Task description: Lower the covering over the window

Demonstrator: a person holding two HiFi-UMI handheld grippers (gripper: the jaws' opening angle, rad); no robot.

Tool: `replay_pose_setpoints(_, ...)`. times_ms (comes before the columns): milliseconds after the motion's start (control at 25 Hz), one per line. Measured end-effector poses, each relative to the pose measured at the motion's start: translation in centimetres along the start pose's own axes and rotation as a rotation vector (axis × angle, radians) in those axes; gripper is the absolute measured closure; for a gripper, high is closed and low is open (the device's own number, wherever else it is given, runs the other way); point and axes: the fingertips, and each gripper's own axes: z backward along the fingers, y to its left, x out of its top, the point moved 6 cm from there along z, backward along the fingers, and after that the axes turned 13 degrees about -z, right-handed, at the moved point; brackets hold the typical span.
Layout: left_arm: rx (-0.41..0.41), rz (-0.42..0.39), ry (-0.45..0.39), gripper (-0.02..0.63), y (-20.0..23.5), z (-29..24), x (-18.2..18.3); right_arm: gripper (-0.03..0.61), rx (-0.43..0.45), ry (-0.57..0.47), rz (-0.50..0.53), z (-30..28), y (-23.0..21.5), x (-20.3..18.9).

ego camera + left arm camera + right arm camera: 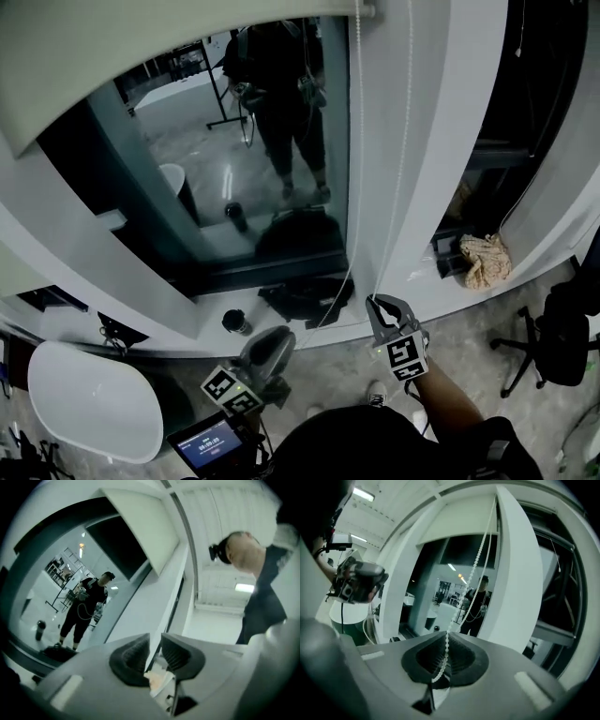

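Where the blind (141, 56) hangs: rolled high, its bottom edge across the top of the window (244, 150), most of the glass bare
Left gripper (277, 337): low by the sill, jaws a narrow slit apart, no beads seen between them; a slack strand curves toward it
Bead chain (404, 141): two strands run down the frame right of the glass
Right gripper (384, 305): jaws closed on the right strand, low on its run
Step, I'd say: early, chain gripped, lowering hardly begun
Next move: likely a steady downward pull on that strand, then a fresh grip higher up
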Motion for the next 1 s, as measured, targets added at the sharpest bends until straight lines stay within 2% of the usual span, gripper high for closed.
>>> replay_pose_setpoints(80,-0.035,0.06,-0.107,0.517,0.8,0.2,2.9,0.565,-0.008,0.022,-0.055,0.0,0.0,-1.2)
replay_pose_setpoints(160,-0.054,0.05,-0.159,0.512,1.2,-0.6,5.4,0.565,-0.009,0.023,-0.084,0.1,0.0,-1.4)
replay_pose_setpoints(280,-0.111,-0.067,-0.129,0.515,-0.1,-4.7,7.1,0.565,0.025,0.011,-0.105,0.5,0.5,-1.2)
replay_pose_setpoints(440,-0.184,-0.258,-0.095,0.512,-4.2,-12.8,8.6,0.565,0.087,0.002,-0.091,0.8,3.0,-0.9)
replay_pose_setpoints(520,-0.207,-0.289,-0.109,0.508,-5.5,-15.7,9.1,0.565,0.107,0.024,-0.056,0.7,4.1,-1.0)
replay_pose_setpoints(640,-0.246,-0.318,-0.121,0.494,-6.9,-18.5,10.2,0.565,0.147,0.096,-0.035,0.3,5.0,-3.1)
replay_pose_setpoints(720,-0.249,-0.343,-0.122,0.494,-7.3,-19.9,10.7,0.565,0.182,0.179,-0.038,0.2,5.3,-6.0)
replay_pose_setpoints(800,-0.244,-0.329,-0.145,0.497,-7.3,-20.9,11.1,0.565,0.216,0.285,-0.059,0.3,5.5,-9.6)
replay_pose_setpoints(880,-0.224,-0.317,-0.175,0.535,-7.3,-21.4,11.6,0.565,0.236,0.371,-0.094,0.7,5.3,-12.7)
replay_pose_setpoints(920,-0.213,-0.328,-0.182,0.588,-7.4,-21.5,11.7,0.565,0.242,0.395,-0.11,1.0,5.1,-13.7)
replay_pose_setpoints(1000,-0.207,-0.36,-0.178,0.588,-7.7,-21.9,11.6,0.565,0.252,0.412,-0.116,1.5,4.5,-14.5)
